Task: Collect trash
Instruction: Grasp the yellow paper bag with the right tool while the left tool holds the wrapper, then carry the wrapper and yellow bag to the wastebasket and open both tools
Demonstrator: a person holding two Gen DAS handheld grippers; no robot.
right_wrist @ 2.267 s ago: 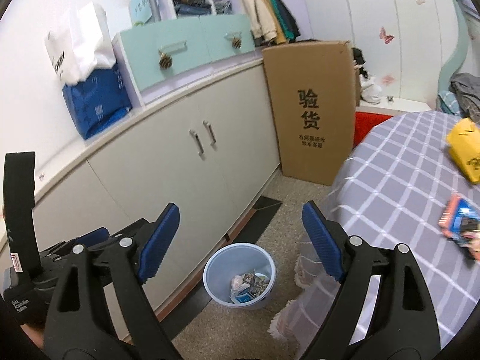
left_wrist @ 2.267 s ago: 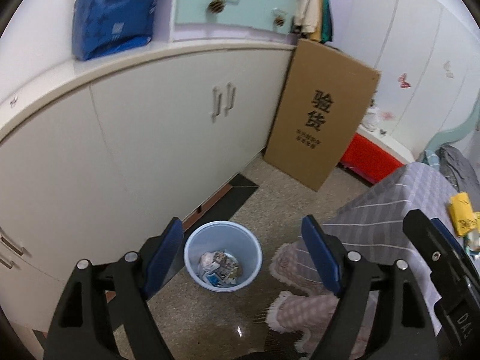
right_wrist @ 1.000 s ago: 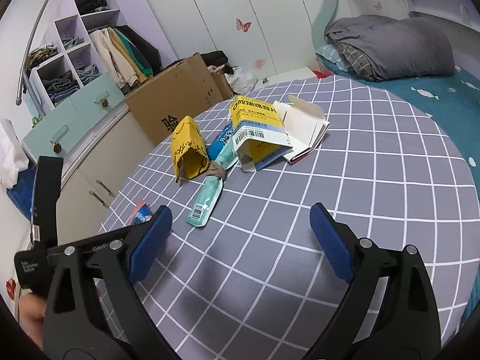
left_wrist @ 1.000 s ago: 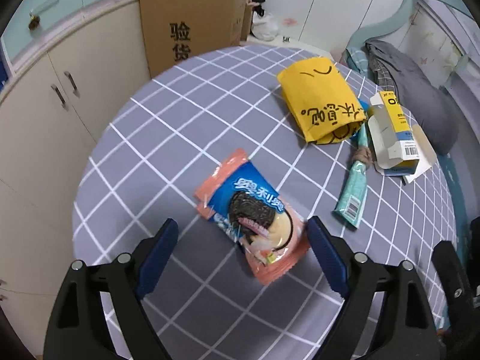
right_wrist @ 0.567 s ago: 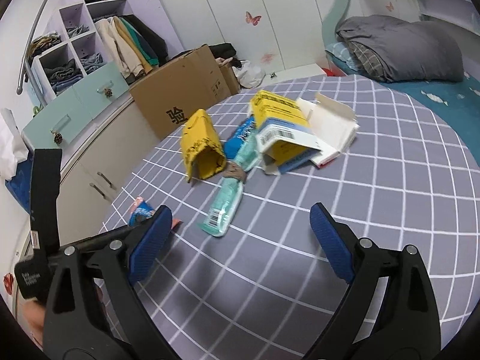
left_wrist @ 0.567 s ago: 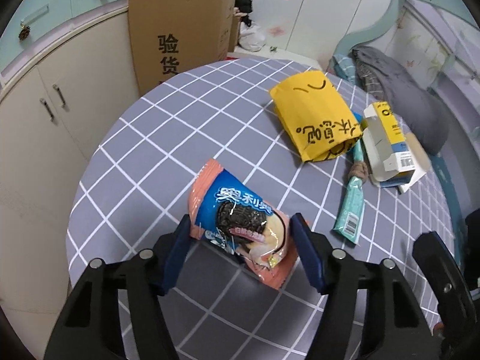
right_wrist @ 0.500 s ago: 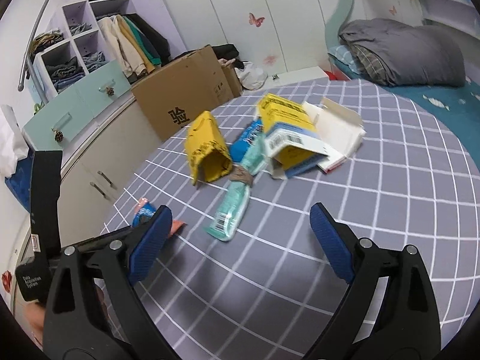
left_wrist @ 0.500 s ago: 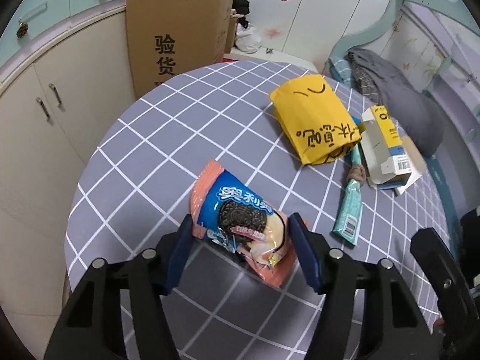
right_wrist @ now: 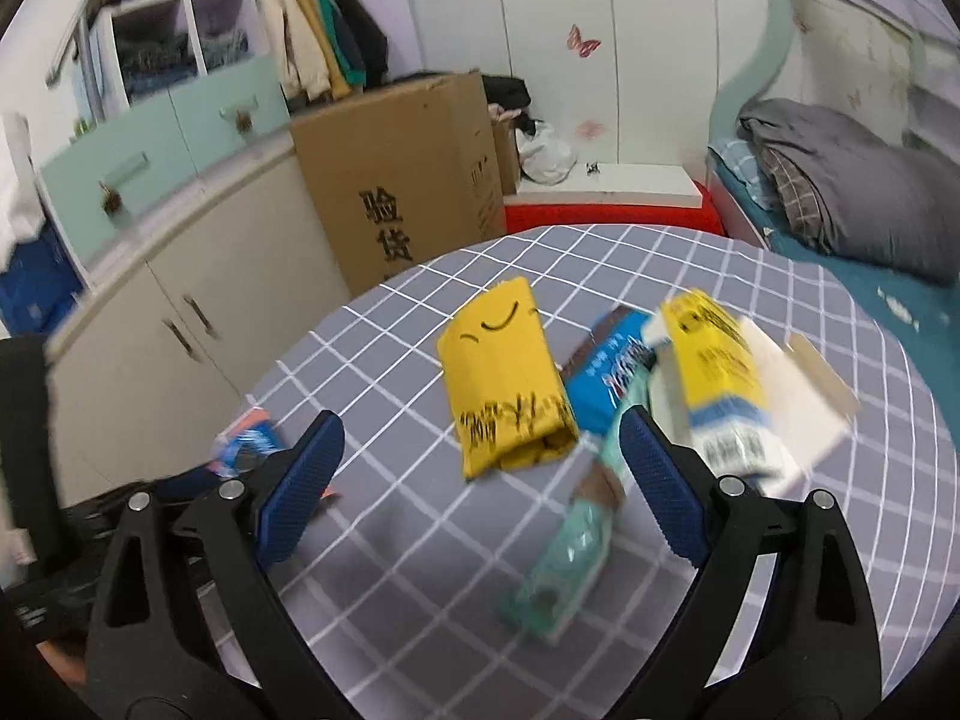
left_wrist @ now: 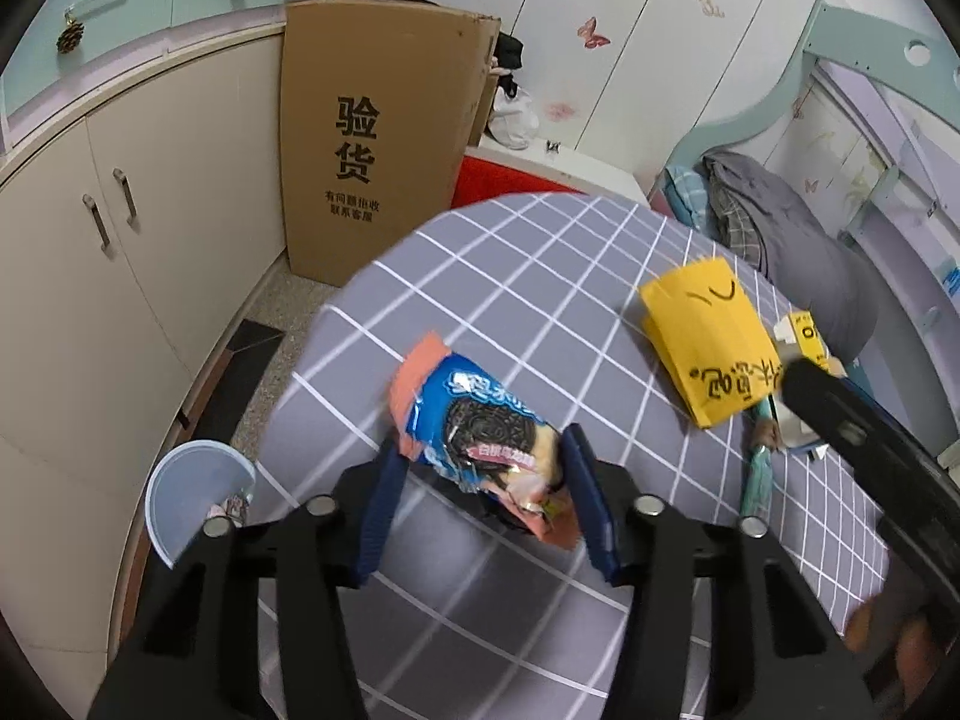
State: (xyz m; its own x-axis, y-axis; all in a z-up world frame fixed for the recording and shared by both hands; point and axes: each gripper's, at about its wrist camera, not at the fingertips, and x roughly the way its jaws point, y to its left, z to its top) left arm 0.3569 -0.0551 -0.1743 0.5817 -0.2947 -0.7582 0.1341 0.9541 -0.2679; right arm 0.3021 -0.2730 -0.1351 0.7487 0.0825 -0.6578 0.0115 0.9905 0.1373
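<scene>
A blue and orange cookie packet (left_wrist: 480, 426) sits between the fingers of my left gripper (left_wrist: 480, 471), whose jaws are closing and pinch its sides. The packet hangs just above the grey checked table (left_wrist: 540, 276), near its left edge. Below that edge, on the floor, stands a pale blue bin (left_wrist: 192, 480) with trash in it. My right gripper (right_wrist: 480, 426) hovers open over the table with nothing between its fingers. Beyond it lie a yellow paper bag (right_wrist: 504, 384), a teal wrapper (right_wrist: 570, 558), a blue packet (right_wrist: 612, 372) and a yellow carton (right_wrist: 720, 372).
A tall cardboard box (left_wrist: 384, 144) leans against the cream cabinets (left_wrist: 120, 240) behind the table. A red and white bench (right_wrist: 600, 204) and a bed with grey bedding (right_wrist: 840, 198) stand at the back right.
The left jaws have narrowed onto the cookie packet and lifted it toward the table's left edge; the bin has come into view. The right gripper has swung closer to the yellow bag.
</scene>
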